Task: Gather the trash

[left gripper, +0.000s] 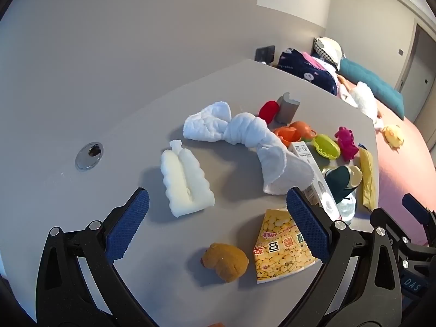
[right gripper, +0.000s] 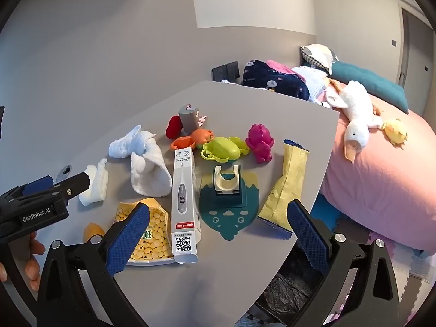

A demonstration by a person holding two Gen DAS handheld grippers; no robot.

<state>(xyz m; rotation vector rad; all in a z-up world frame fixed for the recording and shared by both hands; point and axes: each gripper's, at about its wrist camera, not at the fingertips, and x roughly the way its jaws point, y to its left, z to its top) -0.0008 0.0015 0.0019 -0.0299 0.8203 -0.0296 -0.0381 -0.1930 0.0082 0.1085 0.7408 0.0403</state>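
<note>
My left gripper [left gripper: 218, 223] hangs open over the grey table [left gripper: 136, 125], nothing between its blue pads. A flattened yellow milk carton [left gripper: 280, 248] lies just inside its right finger, and a crushed white plastic bottle [left gripper: 186, 179] lies ahead. My right gripper [right gripper: 218, 237] is also open and empty. A white thermometer box [right gripper: 184, 204] lies between its fingers, with the carton [right gripper: 147, 234] under its left finger and a yellow packet [right gripper: 288, 188] by its right finger. The left gripper [right gripper: 64, 181] shows at that view's left edge, held by a hand [right gripper: 32, 259].
A white towel [left gripper: 245, 136], a brown plush toy [left gripper: 226, 261], a teal mat with a holder [right gripper: 227, 204] and several coloured plastic toys [right gripper: 223, 150] crowd the table. A bin with a black bag [right gripper: 288, 291] stands below the table's right edge. A pink bed [right gripper: 381, 185] lies beyond.
</note>
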